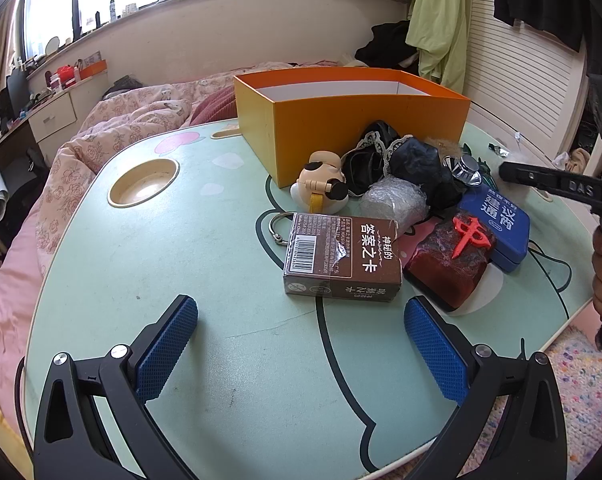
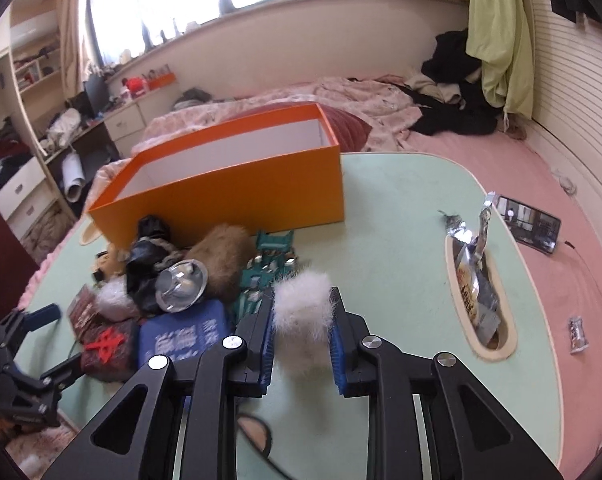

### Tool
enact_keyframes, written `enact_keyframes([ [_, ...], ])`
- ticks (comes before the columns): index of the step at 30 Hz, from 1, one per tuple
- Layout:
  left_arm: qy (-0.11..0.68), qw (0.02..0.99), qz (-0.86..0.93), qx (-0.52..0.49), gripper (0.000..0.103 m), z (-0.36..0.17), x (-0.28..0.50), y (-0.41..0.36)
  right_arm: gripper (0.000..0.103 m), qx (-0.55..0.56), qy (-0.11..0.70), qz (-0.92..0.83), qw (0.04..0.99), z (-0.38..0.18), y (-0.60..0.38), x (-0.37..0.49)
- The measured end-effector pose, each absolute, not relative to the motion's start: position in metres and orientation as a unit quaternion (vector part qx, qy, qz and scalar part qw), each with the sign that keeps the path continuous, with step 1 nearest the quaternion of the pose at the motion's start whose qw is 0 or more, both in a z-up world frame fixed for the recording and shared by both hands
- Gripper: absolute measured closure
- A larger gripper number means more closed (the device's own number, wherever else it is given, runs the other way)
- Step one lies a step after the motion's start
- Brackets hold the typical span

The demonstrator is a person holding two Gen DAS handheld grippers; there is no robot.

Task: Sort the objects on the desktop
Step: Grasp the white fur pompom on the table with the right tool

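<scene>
An orange box (image 1: 365, 128) with an open top stands at the back of the green table (image 1: 181, 248); it also shows in the right wrist view (image 2: 229, 184). Before it lies a heap: a brown card box (image 1: 343, 260), a dark red block (image 1: 449, 264), a blue tin (image 1: 495, 216), a toy figure (image 1: 321, 184), black cloth (image 1: 417, 164), a metal bell (image 2: 181, 286). My left gripper (image 1: 301, 336) is open and empty just short of the card box. My right gripper (image 2: 303, 312) is shut on a white fluffy pom-pom (image 2: 303, 308), right of the heap.
A round cup recess (image 1: 143, 182) is at the table's left. A slot (image 2: 481, 292) on the right holds snack wrappers. A phone (image 2: 531, 226) lies on the pink bed past the table edge. A brown fur ball (image 2: 223, 258) and green clips (image 2: 269, 268) lie by the heap.
</scene>
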State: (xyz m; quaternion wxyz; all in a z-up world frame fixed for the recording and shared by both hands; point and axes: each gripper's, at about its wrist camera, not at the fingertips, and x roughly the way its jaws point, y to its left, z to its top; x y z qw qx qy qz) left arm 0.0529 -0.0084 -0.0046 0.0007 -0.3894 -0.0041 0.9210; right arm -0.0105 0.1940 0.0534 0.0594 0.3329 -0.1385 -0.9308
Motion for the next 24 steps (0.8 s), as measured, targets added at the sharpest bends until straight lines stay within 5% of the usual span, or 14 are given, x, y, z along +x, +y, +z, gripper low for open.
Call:
enact_keyframes([
  [8,-0.004,0.001,0.921,-0.389,0.0,-0.005,0.053,-0.008,0.08,0.297,-0.113,-0.946,0.063,0.045,0.192,0.05],
  [10,-0.003,0.0,0.921,-0.389,0.0,-0.005,0.053,-0.009,0.068,0.289,-0.127,-0.947,0.063,0.038,0.198,0.054],
  [12,-0.004,0.001,0.921,-0.389,0.0,-0.005,0.053,-0.009,0.025,0.301,-0.134,-0.943,0.042,0.029,0.202,0.048],
  [24,-0.003,0.001,0.921,-0.389,0.0,-0.004,0.055,-0.007,0.018,0.309,-0.052,-0.95,-0.003,0.022,0.183,0.033],
])
